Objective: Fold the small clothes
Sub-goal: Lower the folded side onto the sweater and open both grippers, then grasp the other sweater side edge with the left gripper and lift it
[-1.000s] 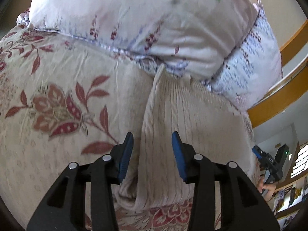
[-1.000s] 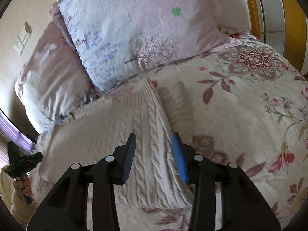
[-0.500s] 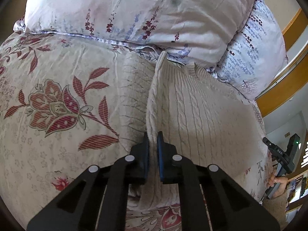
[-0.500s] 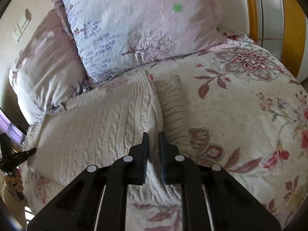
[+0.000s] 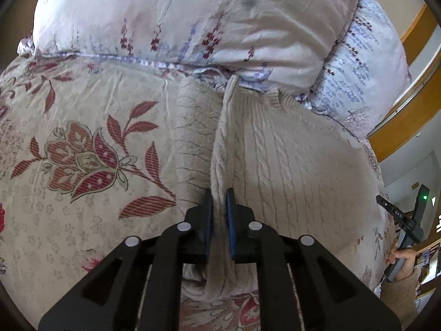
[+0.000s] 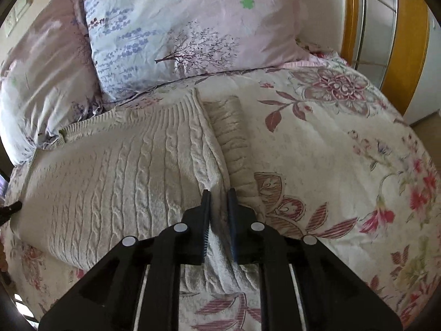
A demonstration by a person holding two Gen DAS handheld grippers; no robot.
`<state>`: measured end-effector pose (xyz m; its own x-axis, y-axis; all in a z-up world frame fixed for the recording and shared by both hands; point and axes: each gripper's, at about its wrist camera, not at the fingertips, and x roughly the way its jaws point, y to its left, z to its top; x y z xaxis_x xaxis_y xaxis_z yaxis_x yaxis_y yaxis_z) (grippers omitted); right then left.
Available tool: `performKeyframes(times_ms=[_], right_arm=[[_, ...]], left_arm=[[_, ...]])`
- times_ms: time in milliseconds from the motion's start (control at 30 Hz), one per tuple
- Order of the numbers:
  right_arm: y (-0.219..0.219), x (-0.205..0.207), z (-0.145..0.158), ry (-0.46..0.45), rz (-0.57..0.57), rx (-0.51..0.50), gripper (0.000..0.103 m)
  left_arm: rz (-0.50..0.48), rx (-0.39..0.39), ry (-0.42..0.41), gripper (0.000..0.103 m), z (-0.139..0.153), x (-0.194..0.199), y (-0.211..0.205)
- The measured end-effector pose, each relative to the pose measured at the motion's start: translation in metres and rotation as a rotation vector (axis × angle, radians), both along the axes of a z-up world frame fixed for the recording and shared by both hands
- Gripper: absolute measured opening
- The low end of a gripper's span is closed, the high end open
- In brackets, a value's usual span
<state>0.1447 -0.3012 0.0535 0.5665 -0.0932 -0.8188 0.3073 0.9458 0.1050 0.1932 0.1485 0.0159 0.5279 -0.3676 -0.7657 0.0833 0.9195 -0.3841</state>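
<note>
Writing: letters reading "DAS" are showing on the black bar of the right gripper [image 5: 405, 220] where it is appearing at the far right edge of the left wrist view; nothing else is legible, and the lines printed on the blue pillow [image 6: 176, 33] are only looking like script.

Sweater: a cream cable-knit sweater [image 6: 110, 176] is lying flat on the floral bedspread [image 6: 344, 165], stretching ahead of both tools up to the pillows, its neckline nearly touching them.

Left gripper: the left gripper [image 5: 219, 201] is clenching a raised fold of the sweater's edge, its blue pads [image 5: 230, 220] pressing on the knit from both sides; the jaws have just been easing apart very slightly, with the cloth between them.

Right gripper, own view: it is pinching the other side edge of the sweater in the same way, the knit standing up between its pads [image 6: 232, 220]; its jaws have just been widening a little around the cloth.

Sleeve: a ribbed sleeve [image 6: 234, 143] is lying just to the right of the right tool's tips, beside the body.

Hidden: the hem nearest each tool is disappearing under the black finger frames, and the pale pillow [image 5: 193, 13] is being cut off at the top.

Person: a hand [image 5: 401, 256] and a knitted cuff are showing only at the frame's edge.
</note>
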Motion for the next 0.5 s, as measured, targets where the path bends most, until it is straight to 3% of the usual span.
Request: performKeyframes(times_ms=[33, 100, 133, 233, 433, 500], right_arm=[[0.001, -0.001, 0.005, -0.010, -0.008, 0.001, 0.021], [0.004, -0.002, 0.014, -0.055, -0.004, 0.004, 0.045], [0.009, -0.003, 0.018, -0.079, 0.006, 0.005, 0.049], [0.032, 0.008, 0.020, -0.094, 0.099, 0.012, 0.050], [0.082, 0.032, 0.008, -0.058, 0.250, 0.018, 0.050], [0.093, 0.037, 0.007, -0.056, 0.274, 0.009, 0.057]], left_arm=[[0.007, 0.012, -0.027, 0.012, 0.006, -0.004, 0.000], [0.005, 0.022, -0.066, 0.020, 0.016, -0.008, -0.001], [0.005, 0.030, -0.095, 0.026, 0.022, -0.010, -0.003], [-0.027, 0.041, -0.149, 0.039, 0.033, -0.012, -0.019], [-0.084, 0.069, -0.129, 0.044, 0.027, -0.003, -0.054], [-0.082, 0.076, -0.117, 0.045, 0.022, 0.000, -0.057]])
